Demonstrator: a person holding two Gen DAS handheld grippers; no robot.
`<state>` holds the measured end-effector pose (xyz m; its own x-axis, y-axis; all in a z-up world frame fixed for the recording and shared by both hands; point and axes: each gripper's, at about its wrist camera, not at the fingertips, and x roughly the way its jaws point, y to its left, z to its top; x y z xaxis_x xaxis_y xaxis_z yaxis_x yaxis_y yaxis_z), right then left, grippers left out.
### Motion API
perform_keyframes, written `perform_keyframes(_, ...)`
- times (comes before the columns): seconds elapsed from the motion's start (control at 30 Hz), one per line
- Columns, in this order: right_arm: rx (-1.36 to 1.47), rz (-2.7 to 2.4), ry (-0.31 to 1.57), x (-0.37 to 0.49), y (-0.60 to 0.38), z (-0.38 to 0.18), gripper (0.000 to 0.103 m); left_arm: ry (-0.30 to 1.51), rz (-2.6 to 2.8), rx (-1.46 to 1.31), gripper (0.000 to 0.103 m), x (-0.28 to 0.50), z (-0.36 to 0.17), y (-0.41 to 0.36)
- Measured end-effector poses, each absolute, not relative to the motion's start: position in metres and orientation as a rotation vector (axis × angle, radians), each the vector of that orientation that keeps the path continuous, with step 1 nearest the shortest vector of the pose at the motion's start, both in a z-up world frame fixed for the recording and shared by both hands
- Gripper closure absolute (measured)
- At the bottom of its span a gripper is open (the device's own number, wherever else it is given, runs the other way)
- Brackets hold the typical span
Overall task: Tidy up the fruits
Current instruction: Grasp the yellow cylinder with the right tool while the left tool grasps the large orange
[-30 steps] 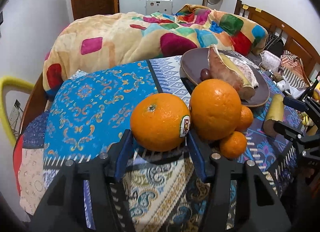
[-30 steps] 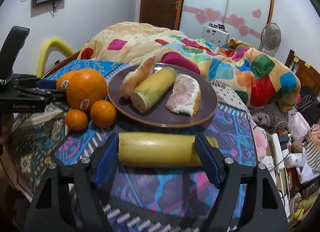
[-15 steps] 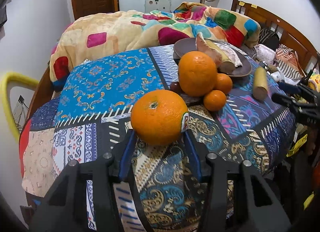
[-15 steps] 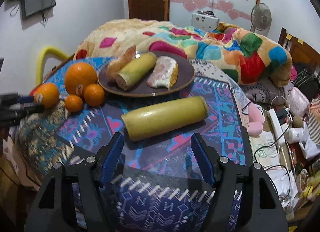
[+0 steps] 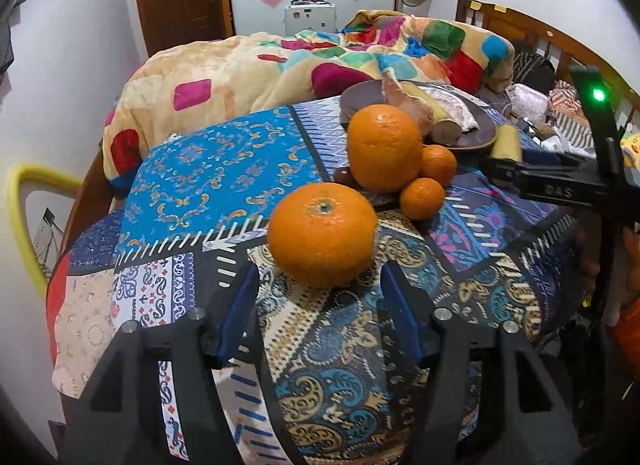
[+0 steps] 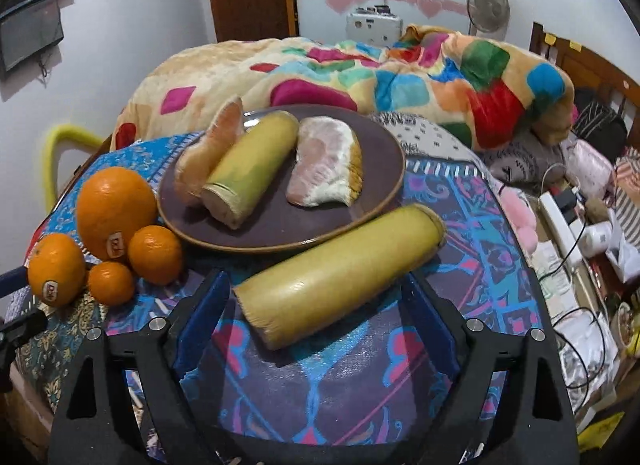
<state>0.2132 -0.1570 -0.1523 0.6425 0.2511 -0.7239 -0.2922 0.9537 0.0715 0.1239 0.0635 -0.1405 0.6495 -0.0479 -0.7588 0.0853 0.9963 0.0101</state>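
Both claws stood released over the patchwork-covered table, fruit lying loose ahead of them.

Nearest, the left gripper (image 5: 320, 297) had just been opening its jaws; the big orange (image 5: 322, 233) sat on the patterned cloth (image 5: 216, 169) just past the blue pads, toward the near edge, touched by neither. The right gripper (image 6: 316, 313) had also just been widening, and the yellow-green stalk (image 6: 340, 269) lay slantwise between its fingers, free of both pads, close to the brown plate (image 6: 384, 169). Farther in, a larger orange (image 5: 383, 147) stood with two small ones (image 5: 422, 198) pressed against it, beside the plate's left rim. On the plate rested a second stalk piece (image 6: 250, 167) between two peeled pomelo wedges (image 6: 326, 167). Beyond the table's far edge lay a bright checked blanket (image 6: 400, 73).
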Motion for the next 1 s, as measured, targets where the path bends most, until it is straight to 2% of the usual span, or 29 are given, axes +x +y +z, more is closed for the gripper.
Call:
perform_keyframes(0.07, -0.027, 0.336, 0.831, 0.214, -0.166, -0.155, 0.022, 0.868, -0.074, 0.022, 0.036, 0.130, -0.143, 0.068)
perform_keyframes(0.17, -0.047, 0.337, 0.815, 0.203, -0.177, -0.151, 0.032, 0.881, -0.093, -0.020, 0.035, 0.137, -0.145, 0.070)
perform_keyframes(0.23, -0.073, 0.339, 0.812, 0.197, -0.182, -0.149, 0.046, 0.876, -0.093, -0.017, 0.035, 0.140, -0.146, 0.067)
perform_keyframes(0.4, -0.105, 0.322, 0.835, 0.184, -0.209, -0.148, 0.063, 0.881, -0.082, -0.001, 0.034, 0.149, -0.149, 0.060)
perform_keyframes(0.67, -0.086, 0.354, 0.857, 0.182, -0.226, -0.139, 0.063, 0.882, -0.060, 0.003, 0.034, 0.158, -0.153, 0.060)
perform_keyframes(0.73, -0.097, 0.354, 0.831, 0.182, -0.221, -0.134, 0.055, 0.884, -0.058, -0.004, 0.034, 0.161, -0.153, 0.061)
perform_keyframes(0.8, -0.101, 0.349, 0.815, 0.186, -0.217, -0.132, 0.052, 0.887, -0.063, -0.009, 0.034, 0.163, -0.153, 0.062)
perform_keyframes(1.0, -0.107, 0.311, 0.839, 0.221, -0.211, -0.142, 0.052, 0.884, -0.076, -0.005, 0.037, 0.167, -0.153, 0.062)
